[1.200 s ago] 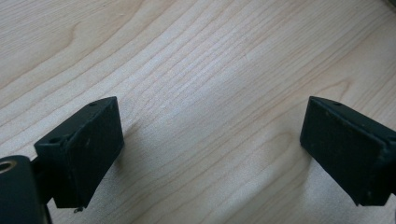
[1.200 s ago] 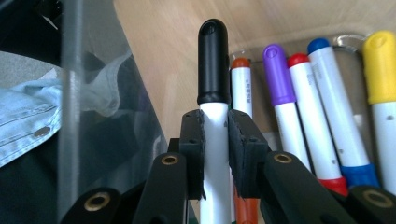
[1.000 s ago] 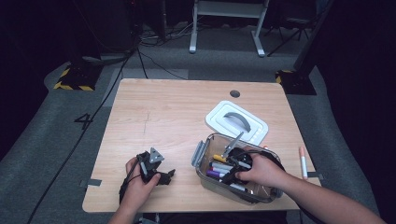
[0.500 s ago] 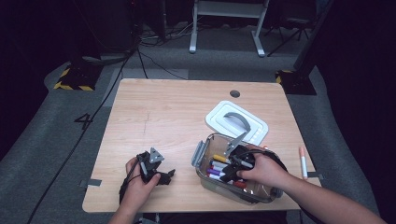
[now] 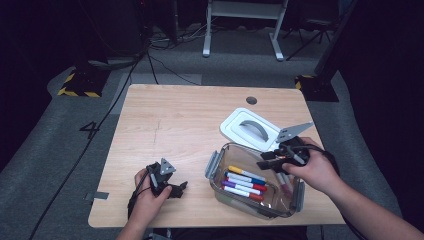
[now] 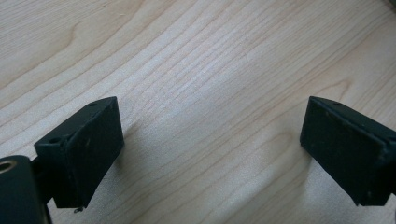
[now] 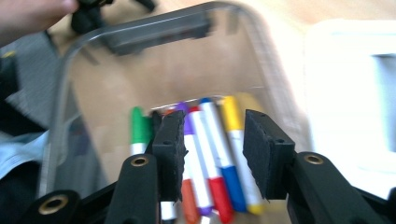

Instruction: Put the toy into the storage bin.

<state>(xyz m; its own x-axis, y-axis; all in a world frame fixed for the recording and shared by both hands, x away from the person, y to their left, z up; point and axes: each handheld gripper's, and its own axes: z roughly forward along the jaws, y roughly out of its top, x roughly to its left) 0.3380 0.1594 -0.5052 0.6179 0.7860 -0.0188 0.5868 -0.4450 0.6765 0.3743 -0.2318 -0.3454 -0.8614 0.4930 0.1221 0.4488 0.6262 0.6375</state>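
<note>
A clear plastic container [image 5: 280, 207] with grey latches is seen on the tabletop [image 5: 185, 120], near the front edge toward the person's right. A row of markers [image 5: 245, 182] lies flat on its bottom, side by side: yellow, blue, red and purple caps are made out in the high view, and a green one [image 7: 137, 130] plus an orange one are added in the right gripper view. Just behind the container, touching or nearly touching its far rim, a white lid [image 5: 250, 128] with a grey handle is laid flat.

The right gripper [image 5: 272, 161] is held in the right hand [image 5: 312, 172] above the container's right part, beside the lid. Its jaws have just been opening and are now parted to a middling gap; nothing is gripped between them, and the markers are seen past the gap, down in the container. The picture is blurred.

The left gripper [image 5: 181, 187] is held in the left hand [image 5: 146, 197] low over bare wood at the front left, well apart from the container. Its jaws are spread wide, with nothing but wood grain between them in the left gripper view.
</note>
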